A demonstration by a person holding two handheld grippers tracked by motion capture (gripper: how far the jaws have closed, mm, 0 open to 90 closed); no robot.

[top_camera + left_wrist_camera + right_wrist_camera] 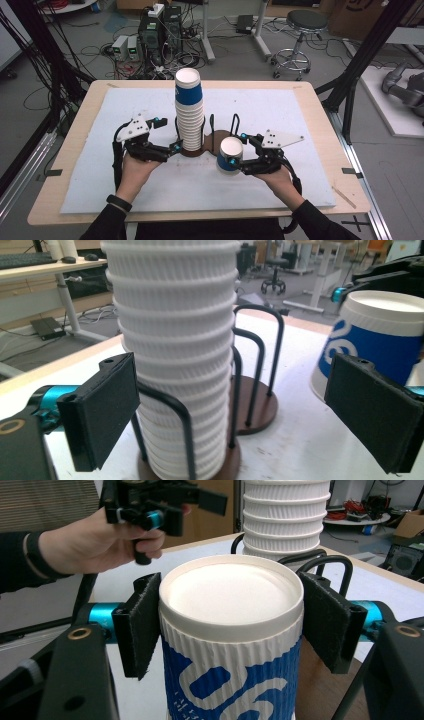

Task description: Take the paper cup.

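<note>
Cluttered lab floor with cables and a stool behind; pale wooden table [65,200] topped with a white mat. High view: tall stack of upside-down ribbed white-and-blue paper cups [189,110] stands in a brown round-based holder with black wire loops [220,136]. Left claw [176,146] sits at the stack's lower part, right claw [239,162] carries a single inverted blue-and-white paper cup [229,155] just right of the holder, seemingly lifted clear.

Left gripper view: left claw [240,412] spread wide, pads not touching; stack [175,350] between jaws nearer the left pad, so released. Single cup [372,337] off to the right.

Right gripper view: right claw [232,625] clenched on the single cup [232,630], pads pressing both sides near its upturned base. Stack [285,517] behind, person's left hand [95,542] upper left.

Judgement: one cup separated or about to be added; direction can't be told. Placing it is left.
</note>
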